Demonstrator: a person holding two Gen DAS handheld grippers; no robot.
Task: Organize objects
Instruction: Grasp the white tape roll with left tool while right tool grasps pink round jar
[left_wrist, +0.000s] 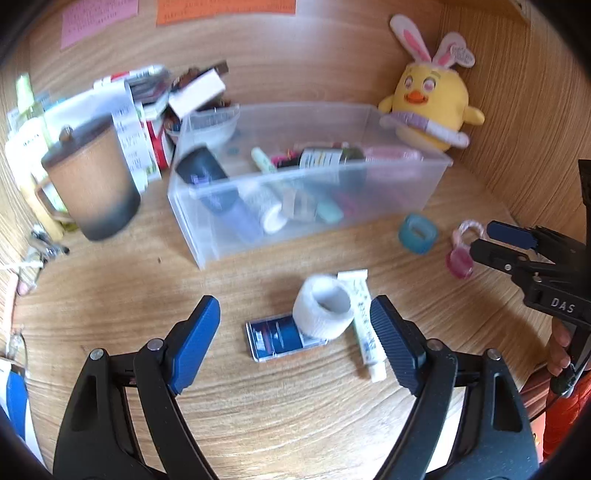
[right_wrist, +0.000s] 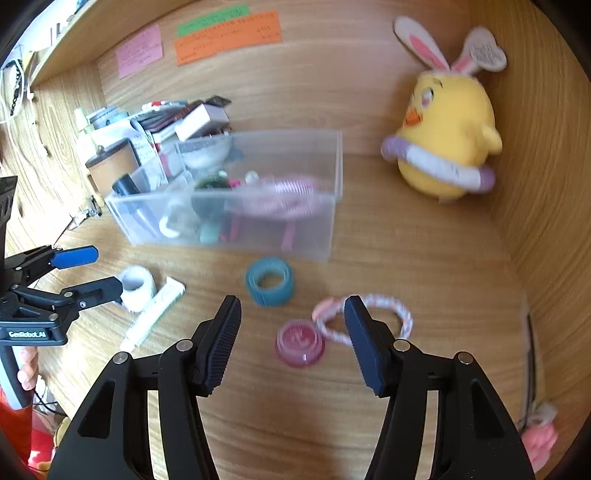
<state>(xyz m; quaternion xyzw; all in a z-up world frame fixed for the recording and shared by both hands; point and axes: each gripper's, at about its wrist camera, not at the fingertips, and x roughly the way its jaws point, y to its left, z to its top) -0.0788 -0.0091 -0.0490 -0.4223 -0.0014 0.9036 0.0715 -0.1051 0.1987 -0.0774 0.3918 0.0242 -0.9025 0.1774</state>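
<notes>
Teal tape roll (right_wrist: 269, 281) between bin (right_wrist: 325, 229), right tool (right_wrist: 291, 341).

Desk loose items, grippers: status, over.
Left gripper open over white tape roll. Right gripper open over pink jar. Clear bin behind. Nothing blocking.

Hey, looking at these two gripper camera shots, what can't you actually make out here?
- Contents of the clear bin: both views, smeared by motion blur and the frosted wall.
- Dark card: left wrist view, its right end is hidden under the white tape roll.
- Print on the tube: too small.
- Writing on the orange note: right wrist view, too small and blurred.
</notes>
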